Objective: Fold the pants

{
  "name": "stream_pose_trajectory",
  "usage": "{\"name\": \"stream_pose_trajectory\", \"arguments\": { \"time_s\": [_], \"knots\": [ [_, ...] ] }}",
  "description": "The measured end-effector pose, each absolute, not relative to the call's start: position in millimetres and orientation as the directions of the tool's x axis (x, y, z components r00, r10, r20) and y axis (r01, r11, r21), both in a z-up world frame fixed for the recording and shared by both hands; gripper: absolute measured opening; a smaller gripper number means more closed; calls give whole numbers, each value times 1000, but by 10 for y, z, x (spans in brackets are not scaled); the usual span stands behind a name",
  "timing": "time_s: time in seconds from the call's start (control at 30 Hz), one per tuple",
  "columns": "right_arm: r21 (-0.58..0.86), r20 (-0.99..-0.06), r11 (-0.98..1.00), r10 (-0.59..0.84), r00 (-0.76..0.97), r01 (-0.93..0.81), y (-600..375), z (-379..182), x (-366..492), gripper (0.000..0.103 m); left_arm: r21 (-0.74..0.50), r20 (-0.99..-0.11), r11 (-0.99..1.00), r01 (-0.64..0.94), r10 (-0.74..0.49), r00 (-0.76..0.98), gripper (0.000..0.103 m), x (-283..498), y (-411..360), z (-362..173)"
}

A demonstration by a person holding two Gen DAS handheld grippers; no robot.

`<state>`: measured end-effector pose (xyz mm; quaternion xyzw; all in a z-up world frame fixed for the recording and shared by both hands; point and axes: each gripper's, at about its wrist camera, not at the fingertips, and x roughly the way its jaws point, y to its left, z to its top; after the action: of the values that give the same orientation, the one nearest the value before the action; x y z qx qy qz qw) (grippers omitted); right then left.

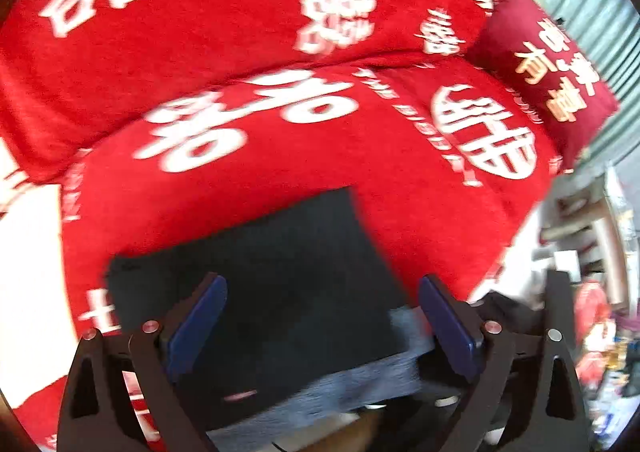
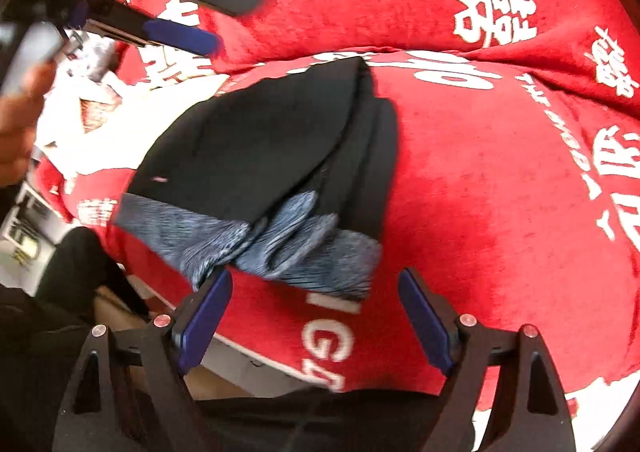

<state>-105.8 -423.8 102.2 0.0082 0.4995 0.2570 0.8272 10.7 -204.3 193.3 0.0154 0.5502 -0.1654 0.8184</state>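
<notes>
Black pants (image 1: 280, 272) lie folded into a compact stack on the red sofa cover (image 1: 400, 156), with the blue-grey waistband (image 1: 340, 384) at the near edge. My left gripper (image 1: 320, 284) hangs over them, open, its blue pads wide apart on either side of the stack and not pressing the cloth. In the right wrist view the pants (image 2: 248, 148) show several layers, and the bunched waistband (image 2: 280, 244) faces me. My right gripper (image 2: 316, 280) is open just short of the waistband, over bare red cover. The left gripper's fingers (image 2: 180, 34) show at the upper left.
The sofa backrest (image 1: 200, 32) rises behind the seat. A dark red cushion (image 1: 552, 72) leans at the right end. Cluttered shelves (image 1: 600, 292) stand beyond the sofa's right side. A person's hand (image 2: 16, 132) and dark-clothed legs (image 2: 72, 272) are at the left.
</notes>
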Motion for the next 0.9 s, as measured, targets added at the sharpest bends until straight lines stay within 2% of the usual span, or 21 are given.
{"name": "stream_pose_trajectory", "arguments": {
  "time_s": [0.17, 0.3, 0.43, 0.57, 0.6, 0.63, 0.67, 0.7, 0.8, 0.9],
  "knots": [
    [413, -774, 827, 540, 332, -381, -4254, 992, -1017, 88, -118, -930, 977, 178, -171, 325, 97, -58, -1501, 1595],
    [465, -750, 803, 581, 317, -372, -4206, 1011, -1025, 89, -129, -944, 988, 87, -149, 295, 97, -207, -1113, 1269],
    [470, -736, 792, 595, 323, -389, -4141, 1068, -1091, 91, -153, -945, 987, 53, -162, 283, 97, -353, -942, 1123],
    [425, -764, 834, 539, 354, -352, -3984, 1010, -979, 91, -144, -948, 987, 68, -157, 276, 97, -396, -983, 1029],
    [406, -768, 845, 522, 372, -348, -3933, 1004, -947, 88, -141, -949, 987, 72, -155, 276, 97, -396, -994, 1010],
    [392, -771, 850, 512, 379, -353, -3881, 991, -914, 79, -136, -949, 988, 77, -152, 277, 97, -394, -1010, 996],
    [379, -780, 855, 501, 375, -352, -3825, 984, -878, 53, -132, -949, 988, 78, -149, 278, 97, -387, -1016, 986],
    [371, -797, 865, 484, 361, -339, -3775, 962, -821, 40, -131, -949, 988, 76, -147, 279, 97, -378, -1013, 976],
    [383, -809, 877, 470, 353, -289, -3766, 1037, -713, 29, -130, -948, 989, 67, -144, 283, 97, -322, -979, 995],
    [412, -755, 873, 487, 438, -261, -3880, 1343, -708, 26, -150, -933, 987, 51, -158, 322, 97, -295, -903, 1110]
  ]
}}
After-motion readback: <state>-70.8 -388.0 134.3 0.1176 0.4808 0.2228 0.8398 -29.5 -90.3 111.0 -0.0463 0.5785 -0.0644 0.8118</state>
